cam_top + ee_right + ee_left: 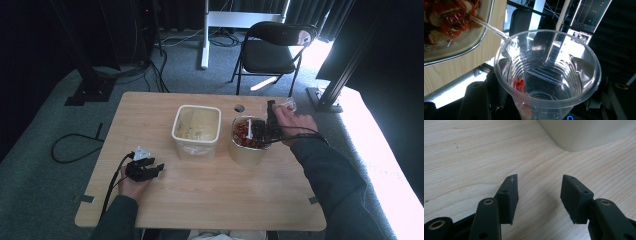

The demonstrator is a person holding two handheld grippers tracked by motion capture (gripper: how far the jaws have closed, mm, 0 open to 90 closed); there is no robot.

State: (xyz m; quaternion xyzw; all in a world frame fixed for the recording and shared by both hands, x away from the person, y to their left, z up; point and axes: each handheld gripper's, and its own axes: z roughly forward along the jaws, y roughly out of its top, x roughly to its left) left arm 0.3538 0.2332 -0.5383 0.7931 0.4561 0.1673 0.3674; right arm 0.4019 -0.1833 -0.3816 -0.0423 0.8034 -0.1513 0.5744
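A clear plastic cup [546, 75] with a smear of red sauce at its bottom sits between my right gripper's [546, 106] jaws, which are shut on it. In the high view this cup [288, 104] is tilted near the table's far right edge, held by the right gripper [280, 106]. Beside it stands a round bowl [248, 136] of red-sauced food [446, 15], with a clear spoon [489, 26] resting in it. My left gripper [145, 169] lies low over the wood at the front left, its jaws [539, 178] open with nothing between them.
A square cream container [196, 127] stands mid-table; its corner [584, 135] lies just ahead of the left jaws. The wooden table [200, 195] has a small round hole [239, 107] near the back. A black folding chair [275, 47] stands beyond the table.
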